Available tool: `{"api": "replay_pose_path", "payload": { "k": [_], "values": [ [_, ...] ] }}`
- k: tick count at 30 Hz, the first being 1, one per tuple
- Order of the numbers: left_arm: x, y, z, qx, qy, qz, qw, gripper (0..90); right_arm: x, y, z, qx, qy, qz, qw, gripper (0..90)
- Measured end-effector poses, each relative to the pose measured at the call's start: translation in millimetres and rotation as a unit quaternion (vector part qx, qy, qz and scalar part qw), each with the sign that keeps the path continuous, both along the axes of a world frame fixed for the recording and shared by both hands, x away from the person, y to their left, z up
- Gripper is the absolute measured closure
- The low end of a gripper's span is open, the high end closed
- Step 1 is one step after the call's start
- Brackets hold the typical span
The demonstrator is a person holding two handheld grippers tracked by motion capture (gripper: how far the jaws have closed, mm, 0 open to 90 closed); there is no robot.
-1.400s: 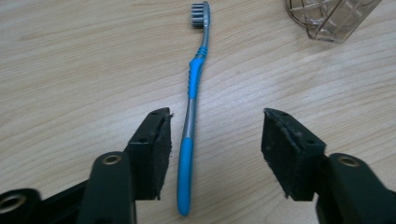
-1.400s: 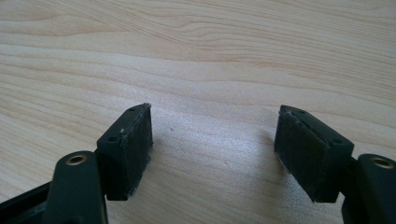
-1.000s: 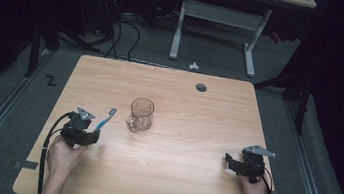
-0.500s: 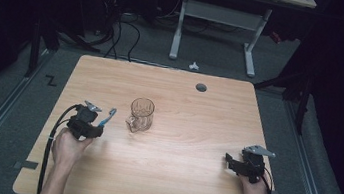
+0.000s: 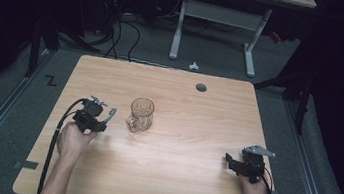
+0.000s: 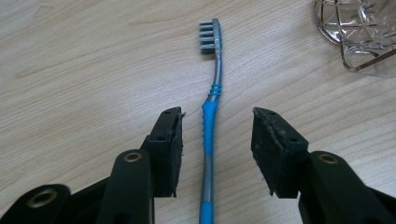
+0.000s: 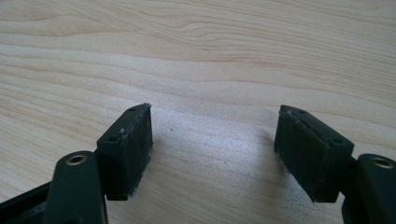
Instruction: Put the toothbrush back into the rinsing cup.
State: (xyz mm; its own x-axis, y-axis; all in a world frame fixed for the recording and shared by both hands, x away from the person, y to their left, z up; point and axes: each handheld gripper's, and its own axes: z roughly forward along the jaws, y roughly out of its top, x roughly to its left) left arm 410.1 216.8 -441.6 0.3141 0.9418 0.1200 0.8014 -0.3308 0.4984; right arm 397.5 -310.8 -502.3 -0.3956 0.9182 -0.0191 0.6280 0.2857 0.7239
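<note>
Left gripper (image 6: 215, 140) jaws, just closing, straddle the toothbrush (image 6: 208, 135) lying flat on the desk (image 5: 174, 178) beside the glass mug (image 5: 141, 114), not yet pinching—centre on the handle, squeeze squarely; right gripper (image 7: 212, 140) idles open.

Room: left dark beyond the lit table (image 5: 174, 178)
Glare: soft sheen on the wood
Focus: near jaws slightly blurred

High view: fixed above the near edge, facing forward and down over the whole counter (image 5: 178, 188). Left gripper view: low and close, looking along its tongs (image 6: 217, 140) at toothbrush (image 6: 211, 116) and glass mug (image 6: 359, 32), both shared with the high view. Right gripper view: equally close, on bare wood.
</note>
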Motion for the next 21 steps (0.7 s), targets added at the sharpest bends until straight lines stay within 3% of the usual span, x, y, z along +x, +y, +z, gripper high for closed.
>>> {"api": "replay_pose_path", "payload": {
  "k": [6, 8, 16, 20, 21],
  "values": [
    [9.1, -3.4, -1.2, 0.008, 0.011, -0.002, 0.9999, 54.3, 0.0, 0.0, 0.0, 0.000, 0.000, 0.000, 1.0000, 28.3],
    [13.2, -2.3, -2.2, 0.000, 0.012, 0.001, 0.9999, 54.6, 0.0, 0.0, 0.0, 0.000, 0.000, 0.000, 1.0000, 28.3],
    [26.7, -10.5, -6.2, 0.037, 0.028, -0.003, 0.9989, 55.5, 0.0, 0.0, 0.0, 0.000, 0.000, 0.000, 1.0000, 28.3],
    [29.6, -11.2, -7.9, 0.030, 0.032, -0.004, 0.9990, 56.6, 0.0, 0.0, 0.0, 0.000, 0.000, 0.000, 1.0000, 28.2],
    [32.0, -12.1, -10.1, 0.036, 0.041, -0.005, 0.9985, 57.4, 0.0, 0.0, 0.0, 0.000, 0.000, 0.000, 1.0000, 28.3]
  ]
}}
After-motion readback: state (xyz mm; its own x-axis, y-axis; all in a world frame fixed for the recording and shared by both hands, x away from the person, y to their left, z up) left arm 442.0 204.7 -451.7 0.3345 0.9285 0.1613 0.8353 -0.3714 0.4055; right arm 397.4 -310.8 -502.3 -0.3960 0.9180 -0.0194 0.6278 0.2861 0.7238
